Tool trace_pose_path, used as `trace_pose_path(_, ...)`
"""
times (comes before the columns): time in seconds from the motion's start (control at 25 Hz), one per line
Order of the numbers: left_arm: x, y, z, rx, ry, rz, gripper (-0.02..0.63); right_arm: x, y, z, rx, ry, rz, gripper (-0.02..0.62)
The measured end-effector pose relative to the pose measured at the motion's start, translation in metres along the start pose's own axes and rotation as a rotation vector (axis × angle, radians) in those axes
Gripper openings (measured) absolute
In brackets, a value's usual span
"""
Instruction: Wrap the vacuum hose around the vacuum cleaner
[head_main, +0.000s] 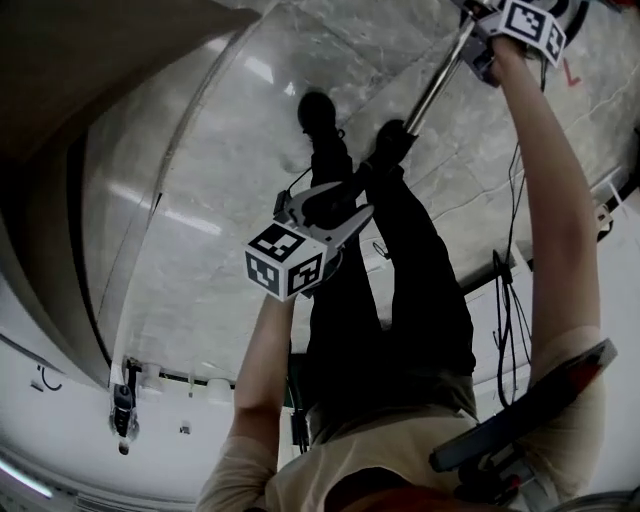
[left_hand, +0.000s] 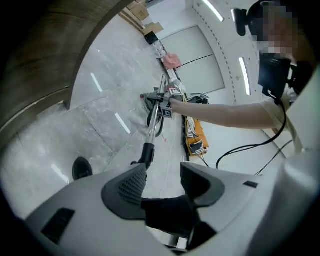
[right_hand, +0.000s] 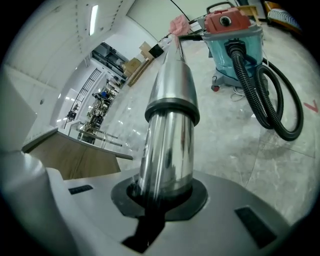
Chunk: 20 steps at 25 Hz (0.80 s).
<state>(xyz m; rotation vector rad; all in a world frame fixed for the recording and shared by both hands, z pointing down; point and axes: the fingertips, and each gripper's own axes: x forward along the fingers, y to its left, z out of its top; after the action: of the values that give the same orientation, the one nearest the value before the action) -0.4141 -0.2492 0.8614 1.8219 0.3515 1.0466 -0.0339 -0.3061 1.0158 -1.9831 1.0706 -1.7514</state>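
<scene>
The right gripper view shows what the head view does not: the vacuum cleaner (right_hand: 232, 37), teal with a red top, in the upper right, its black hose (right_hand: 272, 100) looped on the floor below it. The right gripper (right_hand: 162, 192) pinches the metal wand (right_hand: 170, 115) low in the frame, well short of the cleaner. The left gripper (left_hand: 162, 175) is spread, its 2 jaws holding nothing.

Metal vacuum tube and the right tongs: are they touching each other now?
Touching. The right gripper view shows the right tongs closed around the metal vacuum tube, pressing against its shiny wall on both sides with no gap.
</scene>
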Motion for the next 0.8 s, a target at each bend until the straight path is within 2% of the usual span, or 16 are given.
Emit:
trace_pose_path(0.24, 0.025, -0.016, -0.004, 0.098, 0.098, -0.016, 0.222, -0.011, -0.015, -0.006, -0.074, 0.057, -0.040, 0.034)
trace_pose_path(0.36, 0.021, -0.017, 0.001, 0.106, 0.115, -0.021, 0.222, -0.023, -0.024, -0.013, -0.104, 0.098, -0.072, 0.034)
trace_pose_path(0.48, 0.019, -0.011, 0.003, 0.135, 0.139, 0.008, 0.222, -0.034, -0.034, -0.020, -0.133, 0.138, -0.103, 0.035)
trace_pose_path(0.6, 0.019, 0.003, 0.016, 0.189, 0.143, 0.049, 0.222, -0.044, -0.042, -0.026, -0.164, 0.177, -0.133, 0.035)
trace_pose_path(0.8, 0.030, 0.007, 0.025, 0.179, 0.135, 0.034, 0.222, -0.060, -0.056, -0.036, -0.219, 0.241, -0.180, 0.036)
